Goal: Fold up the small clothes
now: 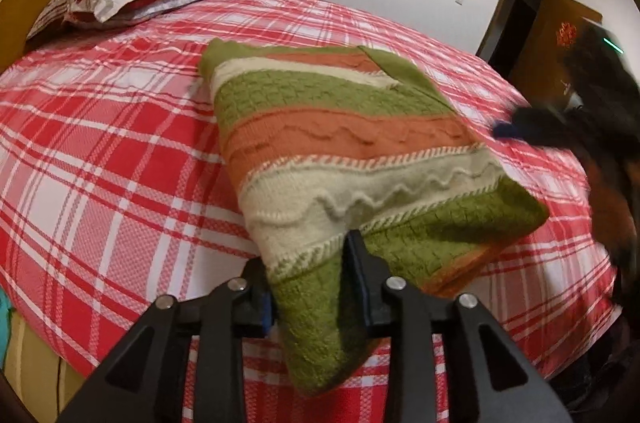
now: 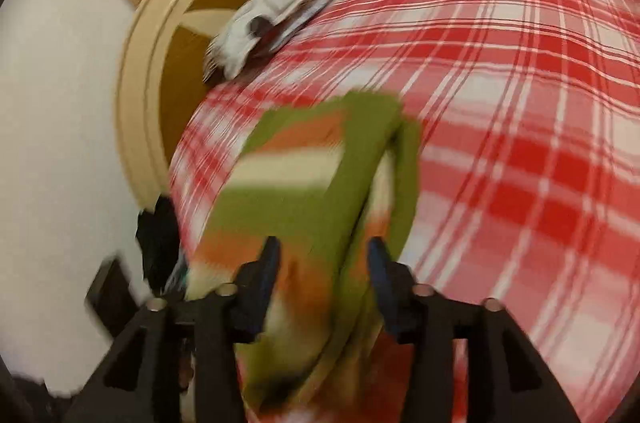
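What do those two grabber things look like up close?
The left gripper and right gripper look alike: matte black plastic, two slim fingers with blue pads on their inner faces. Each finger joins black angled struts with triangular cut-outs, fastened by round silver bolts. No cables, labels or sleeves show.
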The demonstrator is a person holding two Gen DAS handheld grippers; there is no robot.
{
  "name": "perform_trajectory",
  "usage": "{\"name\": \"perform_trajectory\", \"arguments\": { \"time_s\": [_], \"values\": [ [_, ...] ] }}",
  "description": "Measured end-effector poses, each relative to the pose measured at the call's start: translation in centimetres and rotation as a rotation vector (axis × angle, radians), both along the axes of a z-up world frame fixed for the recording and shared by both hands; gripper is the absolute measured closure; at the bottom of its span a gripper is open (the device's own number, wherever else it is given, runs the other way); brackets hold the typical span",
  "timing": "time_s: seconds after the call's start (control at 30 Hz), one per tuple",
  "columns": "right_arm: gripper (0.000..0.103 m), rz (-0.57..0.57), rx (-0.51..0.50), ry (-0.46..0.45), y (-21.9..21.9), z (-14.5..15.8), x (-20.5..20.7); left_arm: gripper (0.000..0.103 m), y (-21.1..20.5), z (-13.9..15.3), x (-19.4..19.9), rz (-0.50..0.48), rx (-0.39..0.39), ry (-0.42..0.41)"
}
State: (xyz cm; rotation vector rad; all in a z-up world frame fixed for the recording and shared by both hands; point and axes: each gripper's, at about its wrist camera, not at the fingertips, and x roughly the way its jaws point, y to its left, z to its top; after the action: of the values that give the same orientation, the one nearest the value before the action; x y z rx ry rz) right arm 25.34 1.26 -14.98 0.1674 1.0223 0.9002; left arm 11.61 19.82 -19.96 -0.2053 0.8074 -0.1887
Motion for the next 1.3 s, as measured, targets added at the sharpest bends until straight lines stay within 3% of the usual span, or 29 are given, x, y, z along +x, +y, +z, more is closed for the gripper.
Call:
{"name": "perform_trajectory", "arguments": {
  "time_s": [0.07, 0.13, 0.17, 0.2, 0.23, 0.27, 0.37, 0.43, 0.53, 0.73, 0.9, 0.97, 1.03, 1.13, 1.23, 1.3],
  "values": [
    [0.054, 0.08, -0.036, -0.086, 1.0, 0.7, -4.3, 0.058, 0.1, 0.3, -0.1, 0.012, -0.012, 0.005],
    [0.054, 0.144, -0.103, -0.104, 2.5, 0.0, -6.7, 0.052, 0.1, 0.6, -0.3, 0.023, -0.005, -0.004],
    [0.054, 0.13, -0.204, -0.125, 3.3, -1.2, -7.4, 0.049, 0.1, 1.0, -0.5, 0.032, 0.004, -0.015],
    [0.06, 0.09, -0.281, -0.153, 3.4, -1.9, -7.4, 0.046, 0.1, 1.5, -0.8, 0.039, 0.005, -0.032],
    [0.077, 0.059, -0.329, -0.164, 3.3, -2.6, -7.2, 0.039, 0.1, 2.1, -1.1, 0.048, 0.007, -0.055],
    [0.083, 0.028, -0.343, -0.128, 2.4, -3.7, -6.5, 0.028, 0.1, 2.7, -1.3, 0.064, 0.019, -0.081],
    [0.09, 0.001, -0.311, -0.103, 0.6, -4.5, -6.3, 0.007, 0.7, 4.1, -0.7, 0.133, 0.037, -0.132],
    [0.09, 0.0, -0.327, -0.118, 0.7, -4.4, -6.6, 0.007, 0.6, 3.6, 0.3, 0.15, 0.094, -0.119],
    [0.09, -0.005, -0.338, -0.121, 0.9, -4.6, -6.9, 0.007, -0.5, 1.2, 1.6, 0.162, 0.257, -0.059],
    [0.091, -0.083, -0.174, 0.033, -1.9, -5.4, -5.2, 0.005, -0.5, -0.6, 0.3, 0.148, 0.202, -0.029],
    [0.091, -0.102, -0.201, 0.006, -2.1, -4.9, -6.2, 0.006, -1.0, 0.6, -0.4, 0.15, 0.196, 0.014],
    [0.078, -0.132, -0.245, -0.023, -2.5, -4.4, -6.9, 0.005, -1.2, 1.7, -1.0, 0.143, 0.188, 0.003],
    [0.077, -0.135, -0.266, -0.081, -2.8, -3.4, -8.3, 0.005, -1.4, 2.4, -1.7, 0.143, 0.195, -0.013],
    [0.073, -0.159, -0.322, -0.247, -2.9, -0.9, -11.0, 0.005, -1.5, 3.9, -2.7, 0.151, 0.181, -0.039],
    [0.053, -0.197, -0.319, -0.358, -3.6, 1.5, -12.7, 0.003, -1.7, 5.3, -3.4, 0.164, 0.161, -0.064],
    [0.053, -0.223, -0.292, -0.423, -4.3, 3.3, -13.8, 0.001, -1.8, 6.3, -3.7, 0.174, 0.154, -0.088]
  ]
}}
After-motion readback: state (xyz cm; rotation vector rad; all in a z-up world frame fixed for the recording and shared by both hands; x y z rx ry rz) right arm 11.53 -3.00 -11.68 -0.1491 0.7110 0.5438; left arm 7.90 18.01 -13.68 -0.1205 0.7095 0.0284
